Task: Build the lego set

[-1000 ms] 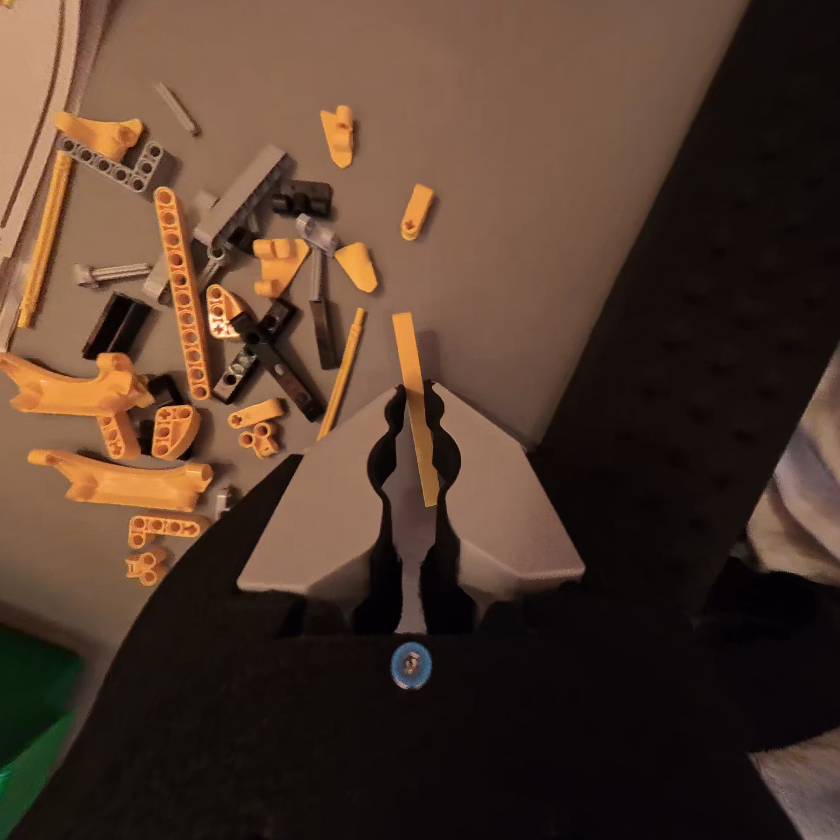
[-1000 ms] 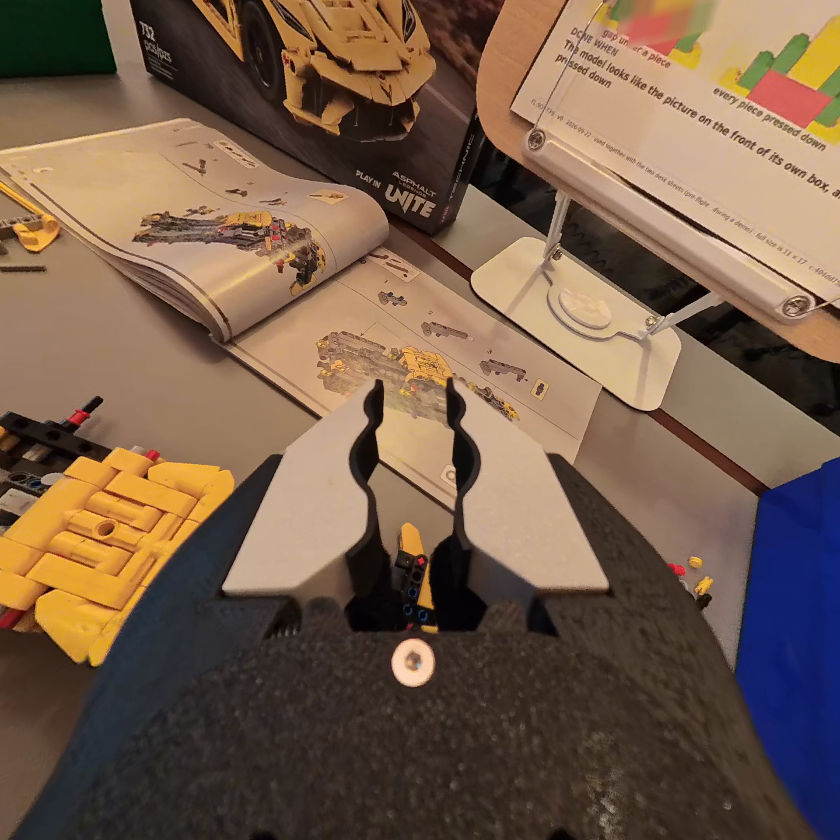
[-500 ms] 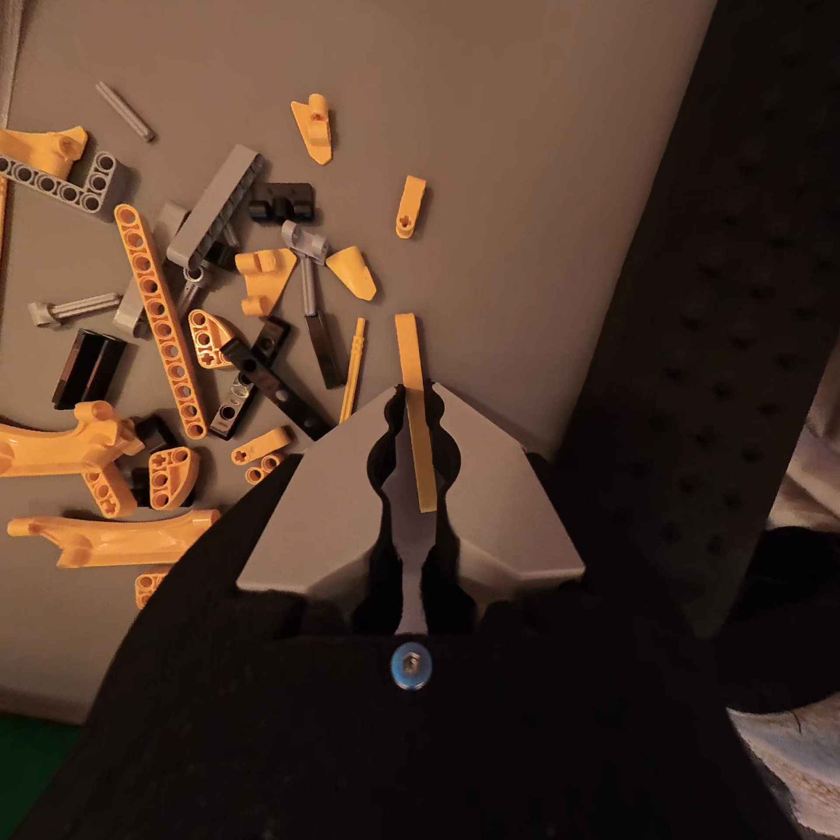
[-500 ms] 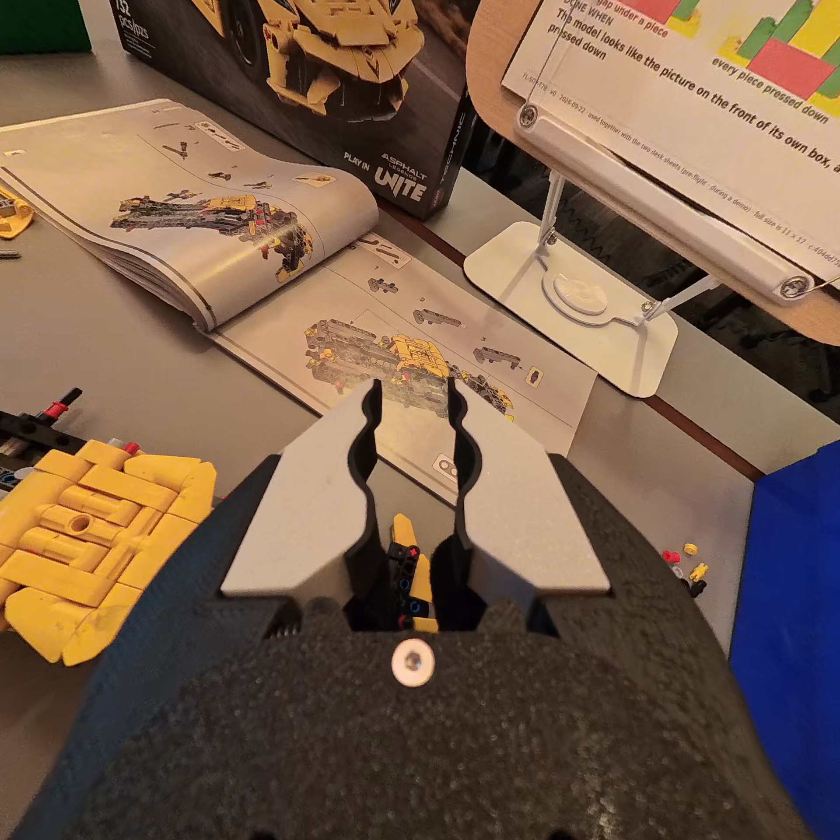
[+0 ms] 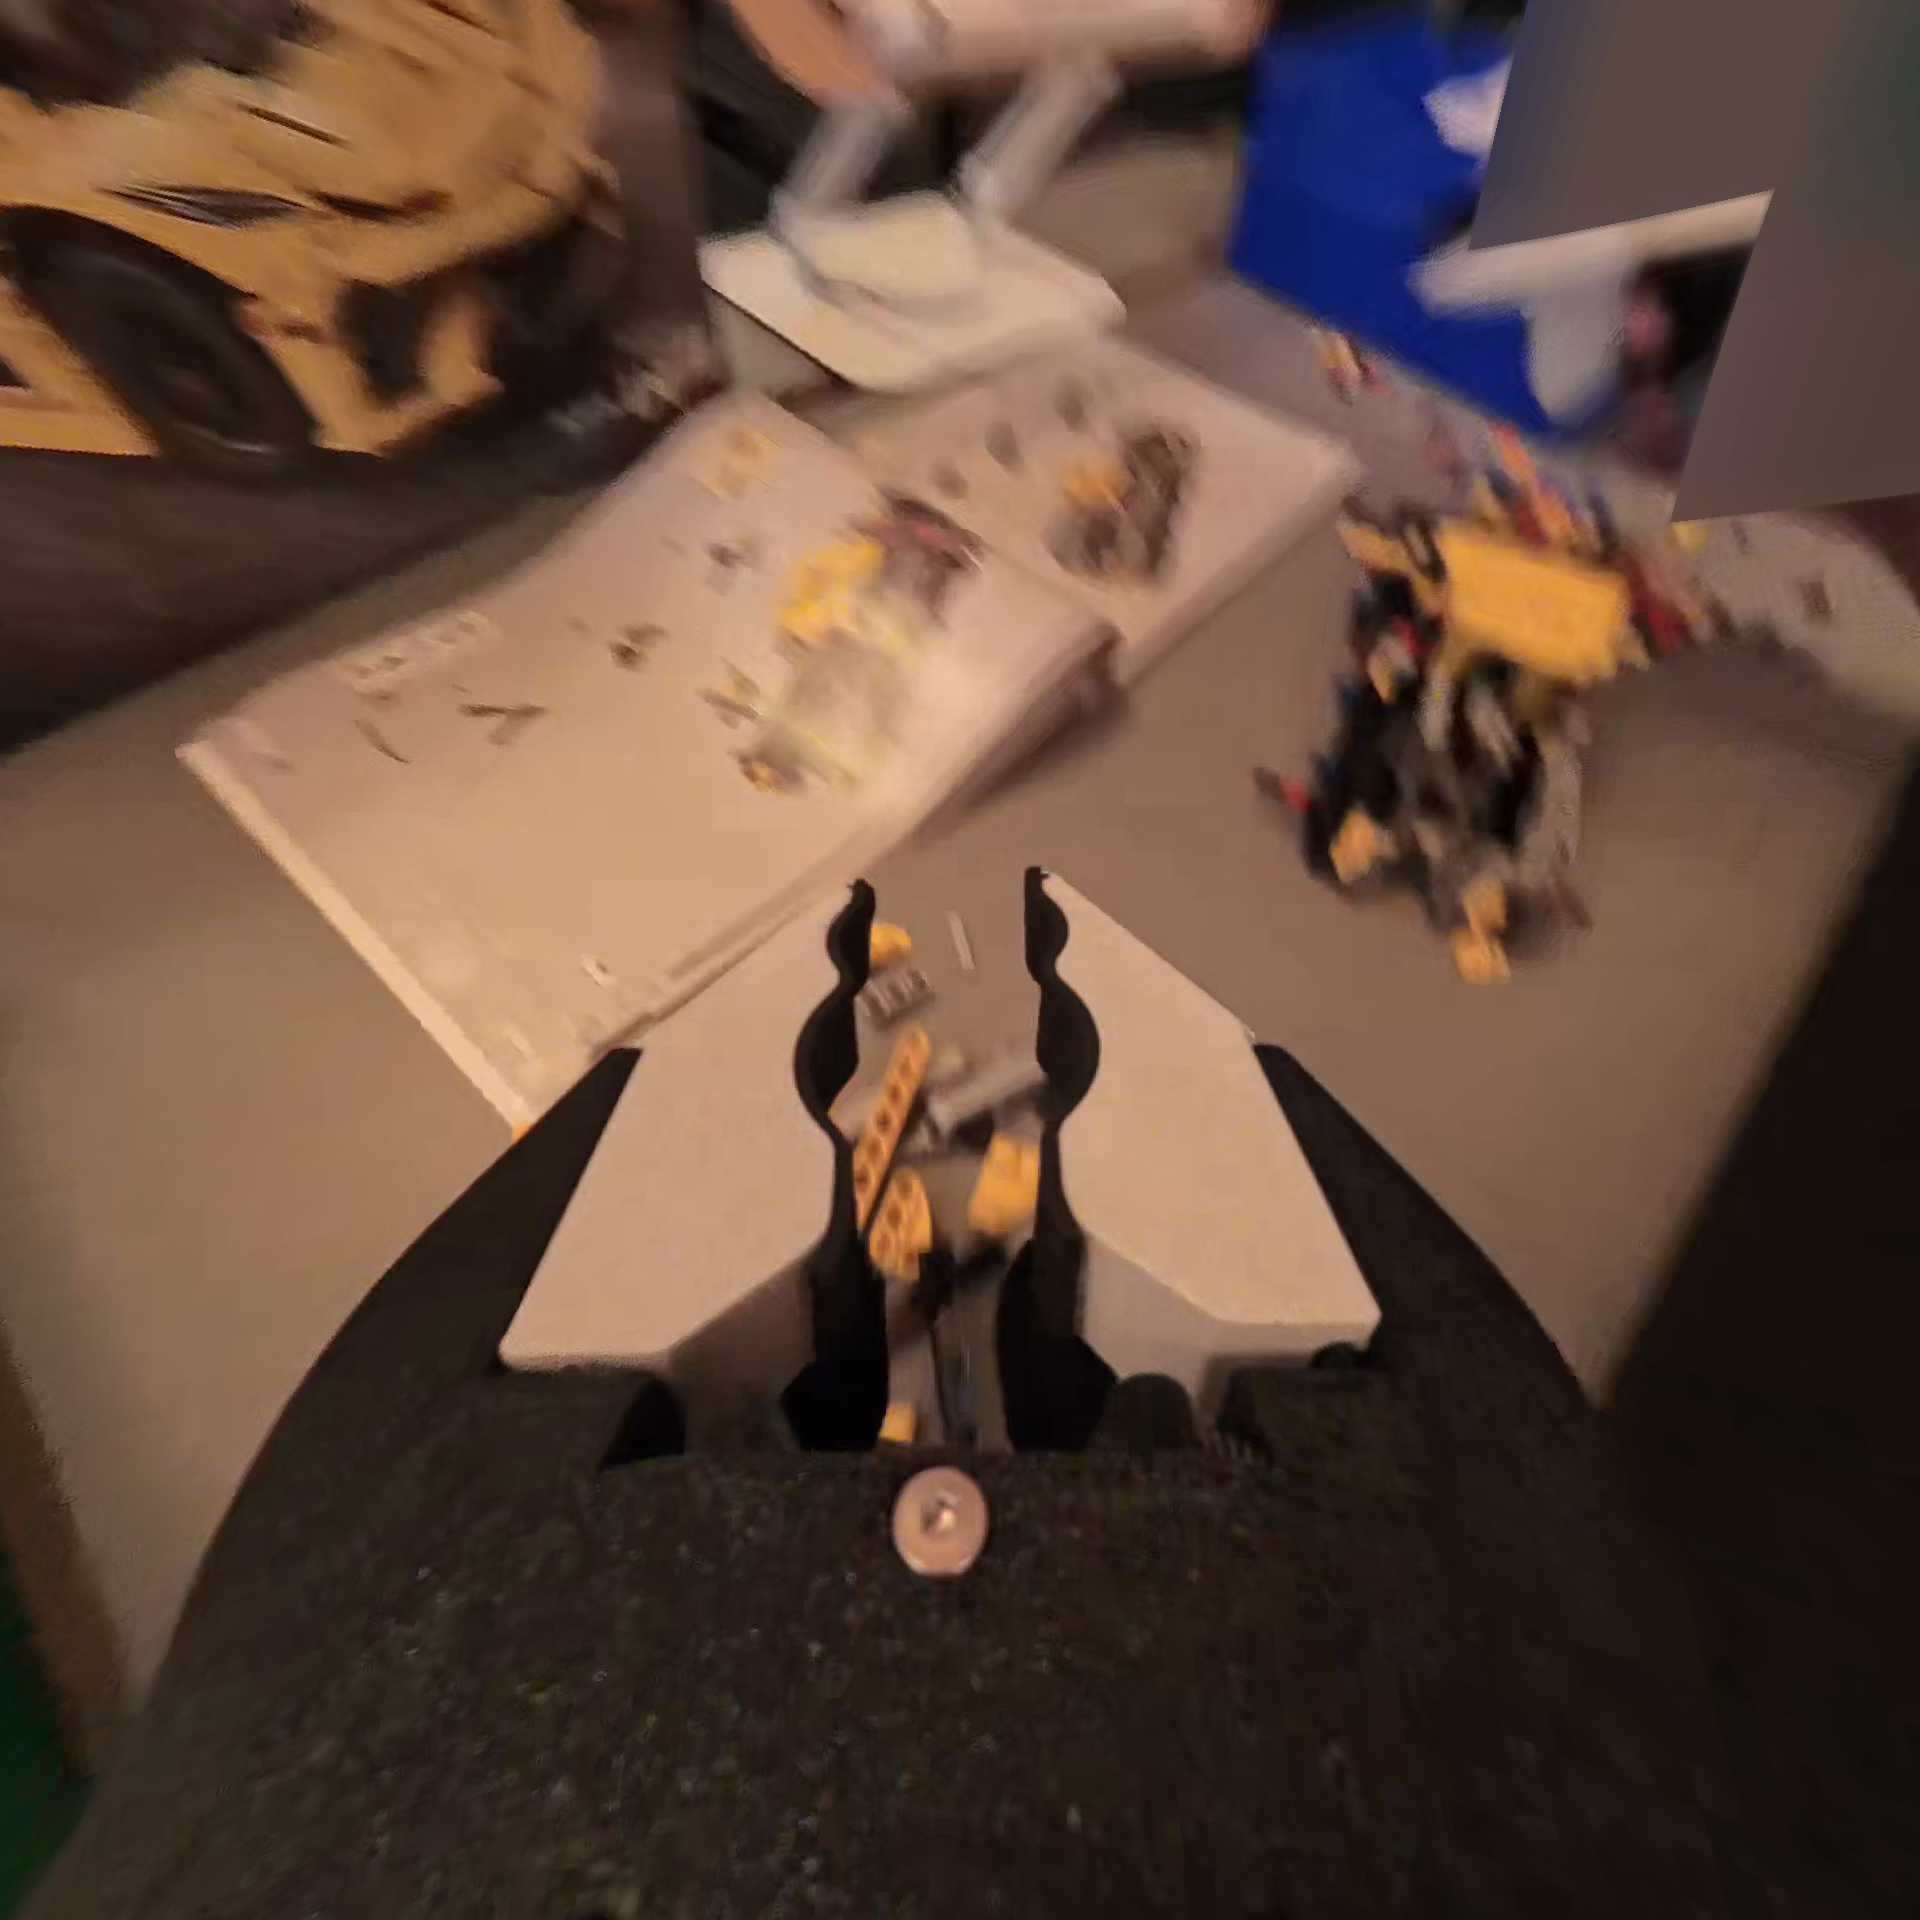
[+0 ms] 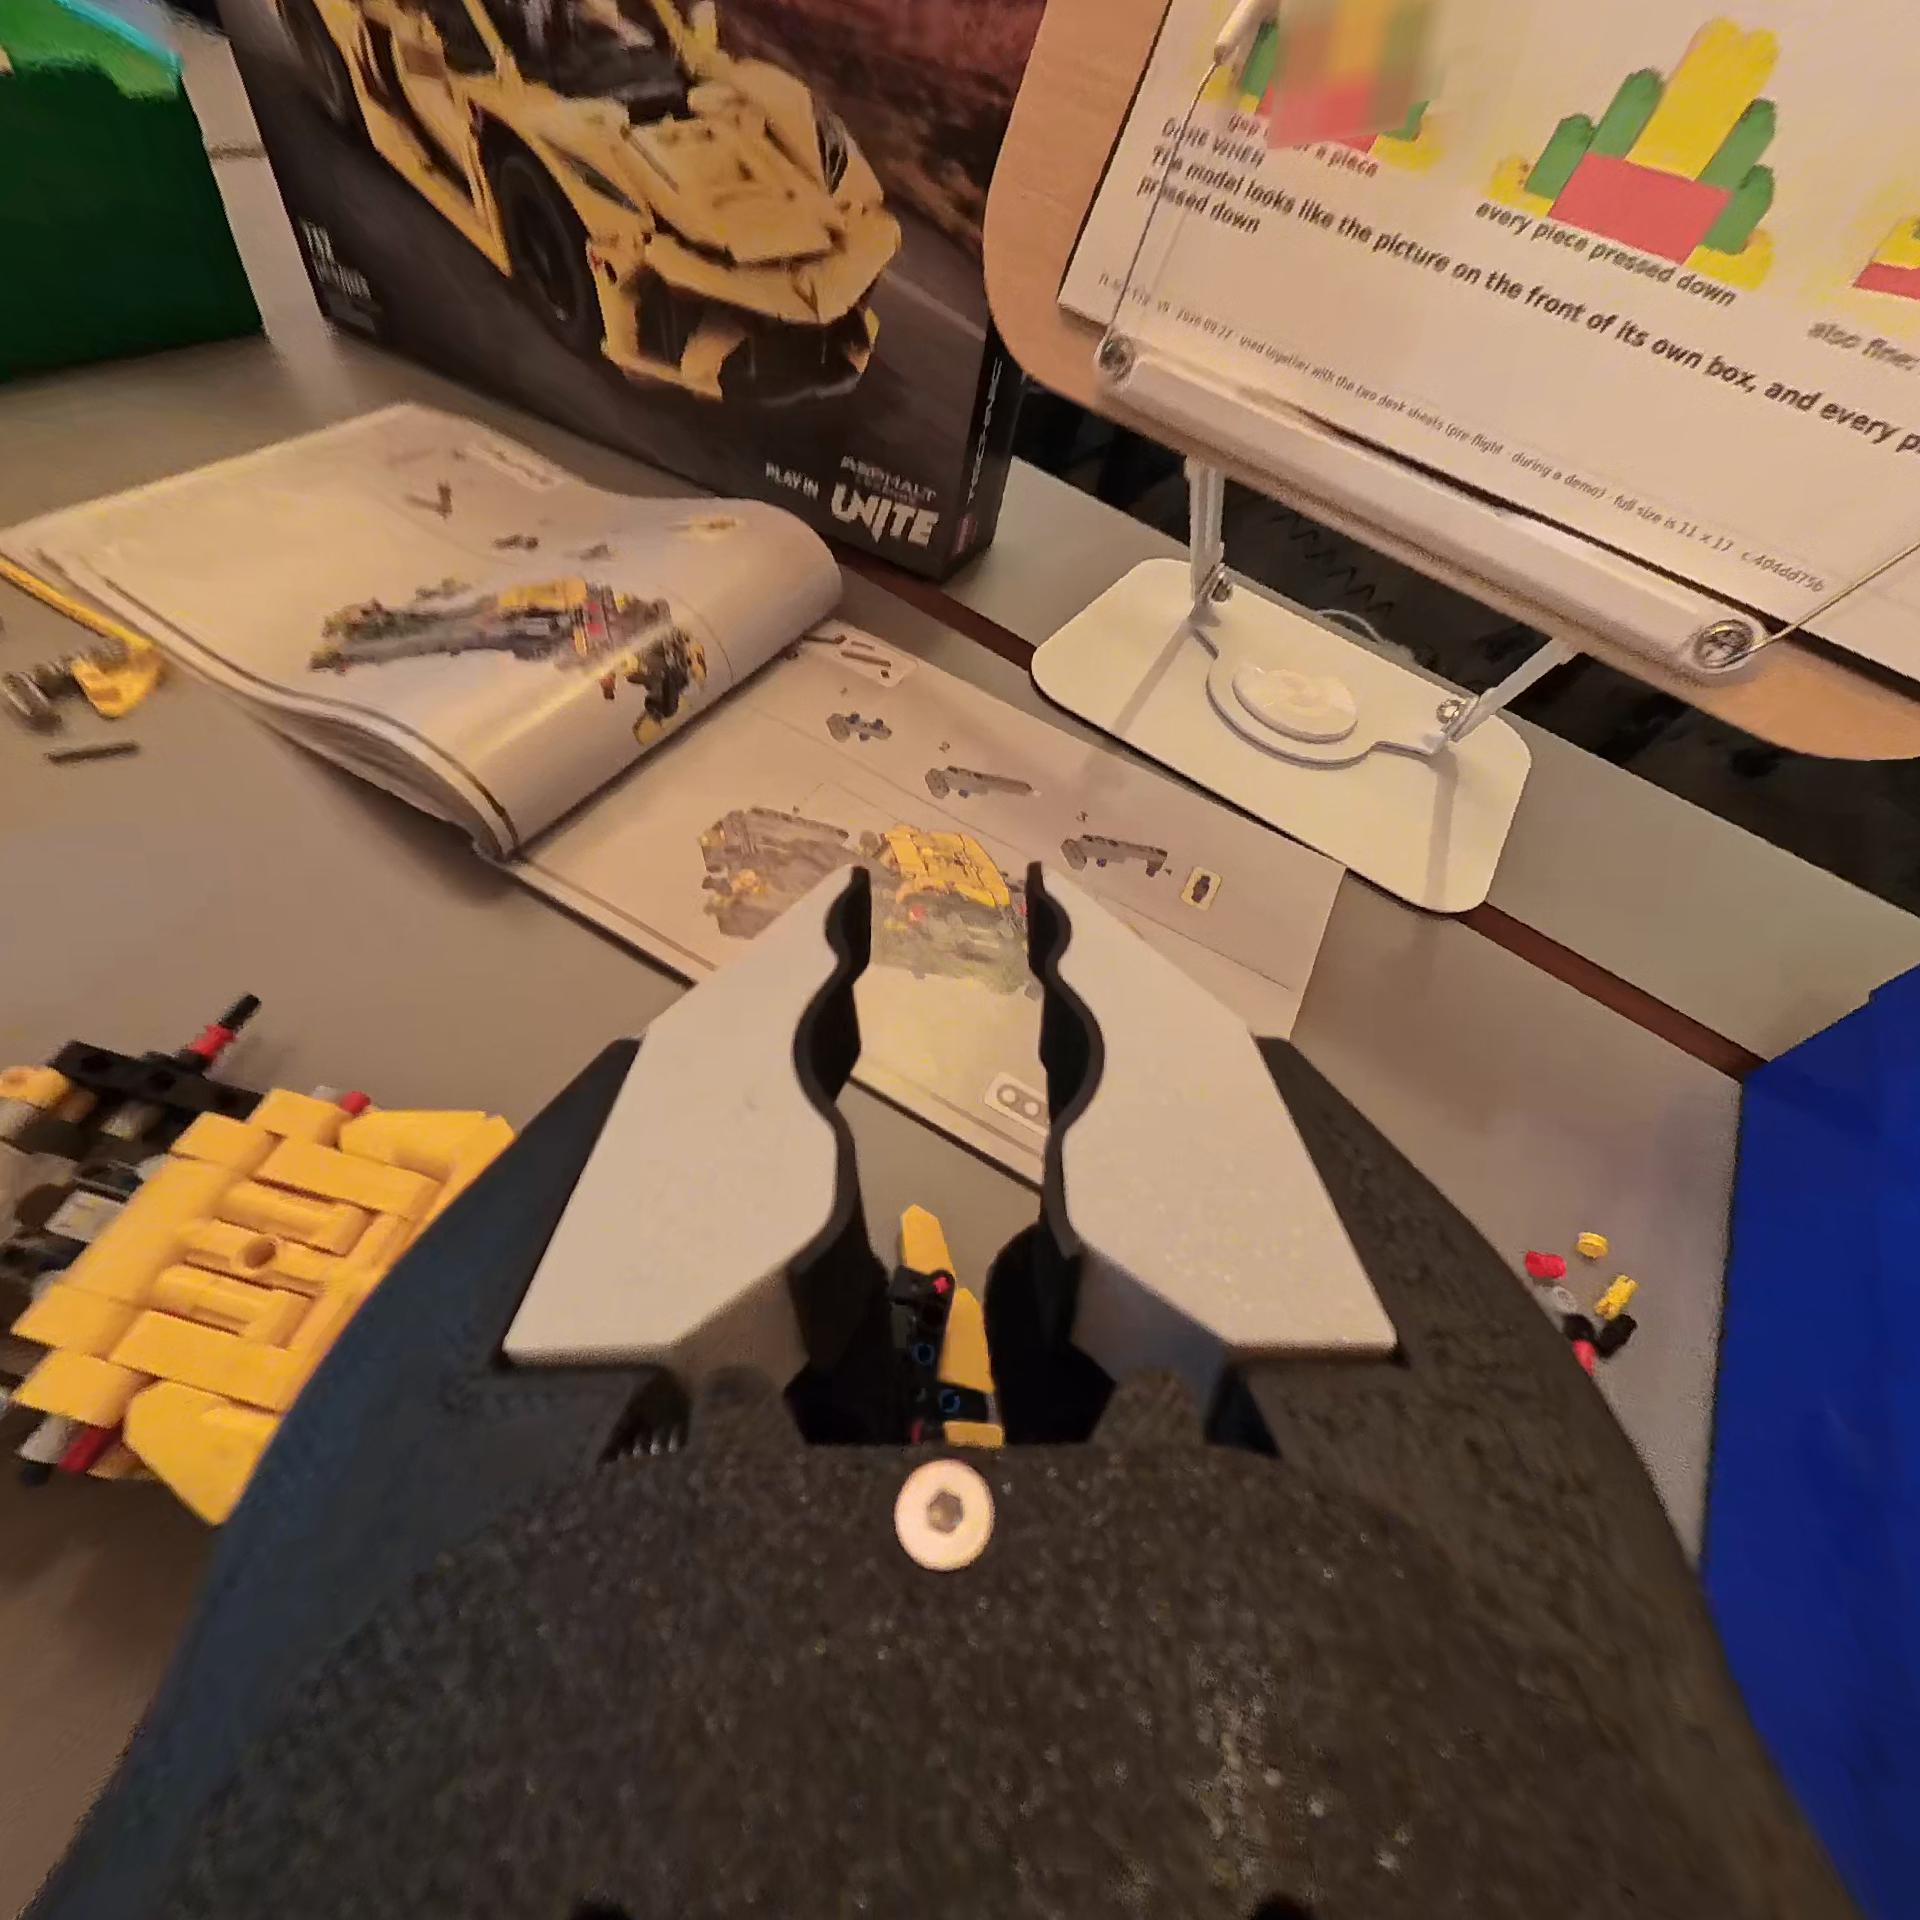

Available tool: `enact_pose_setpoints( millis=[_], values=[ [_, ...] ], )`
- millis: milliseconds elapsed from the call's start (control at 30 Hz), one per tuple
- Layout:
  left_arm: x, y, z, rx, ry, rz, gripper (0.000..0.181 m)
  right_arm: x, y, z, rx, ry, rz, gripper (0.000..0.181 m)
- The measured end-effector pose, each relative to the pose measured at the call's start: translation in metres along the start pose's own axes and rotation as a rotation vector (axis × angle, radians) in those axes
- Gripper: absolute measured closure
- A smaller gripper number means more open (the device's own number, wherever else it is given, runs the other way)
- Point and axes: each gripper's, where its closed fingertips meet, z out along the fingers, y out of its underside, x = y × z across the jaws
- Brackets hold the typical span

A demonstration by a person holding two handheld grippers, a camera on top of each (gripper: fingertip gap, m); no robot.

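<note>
The left wrist view is motion-blurred. My left gripper [image 5: 945, 883] is open and empty, above loose yellow and grey Lego pieces [image 5: 894, 1122] on the grey table. A partly built yellow and black model [image 5: 1527, 613] stands to its right. My right gripper [image 6: 945, 883] is open over the instruction booklet [image 6: 468, 623]. A small yellow and black sub-assembly [image 6: 951, 1340] shows low between its fingers; I cannot tell if it touches them. The model's yellow panels [image 6: 239, 1278] lie at the left of the right wrist view.
The set's box [image 6: 644, 208] stands behind the booklet. A white stand [image 6: 1278, 717] holds a printed sheet at the back right. A blue bin [image 6: 1829, 1351] is at the right, with small loose pieces [image 6: 1579, 1299] beside it. A green bin [image 6: 94, 187] is far left. About 35 cm separates my left fingertips from my right.
My left gripper opened and no longer holds the yellow strip; its view swung up from the pile to the booklet and model. My right gripper shifted slightly.
</note>
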Motion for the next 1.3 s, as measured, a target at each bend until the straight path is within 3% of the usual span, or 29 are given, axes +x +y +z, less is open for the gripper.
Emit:
enact_pose_setpoints(
  millis=[133,233,400,567,800,1000,1167,1233,1300],
  values=[
    [-0.025,-0.020,0.028,0.120,-0.226,-0.236,0.153,0.019,-0.016,-0.020,0.015,0.037,0.043,0.149],
    [-0.021,-0.028,0.041,0.138,-0.300,-0.203,0.152,0.050,-0.009,-0.058,-0.027,0.137,0.039,0.151],
    [-0.030,-0.042,0.063,0.115,-0.379,-0.096,0.152,0.066,0.071,-0.131,-0.216,0.165,0.142,0.151],
    [-0.036,-0.065,0.092,0.114,-0.284,-0.194,0.152,0.037,0.144,-0.170,-0.300,0.112,0.263,0.150],
    [-0.040,-0.068,0.112,0.201,-0.198,-0.347,0.153,-0.016,0.174,-0.211,-0.385,-0.102,0.197,0.153],
    [-0.055,-0.045,0.098,0.179,-0.268,-0.311,0.153,-0.014,0.183,-0.206,-0.416,-0.056,0.115,0.158],
    [-0.064,-0.045,0.095,0.185,-0.288,-0.297,0.153,-0.035,0.143,-0.163,-0.294,-0.163,0.147,0.154],
    [-0.060,-0.045,0.096,0.175,-0.269,-0.293,0.153,-0.059,0.122,-0.134,-0.260,-0.223,0.100,0.141],
    [-0.053,-0.047,0.097,0.177,-0.240,-0.270,0.153,-0.059,0.114,-0.108,-0.275,-0.174,0.015,0.107]
  ],
)
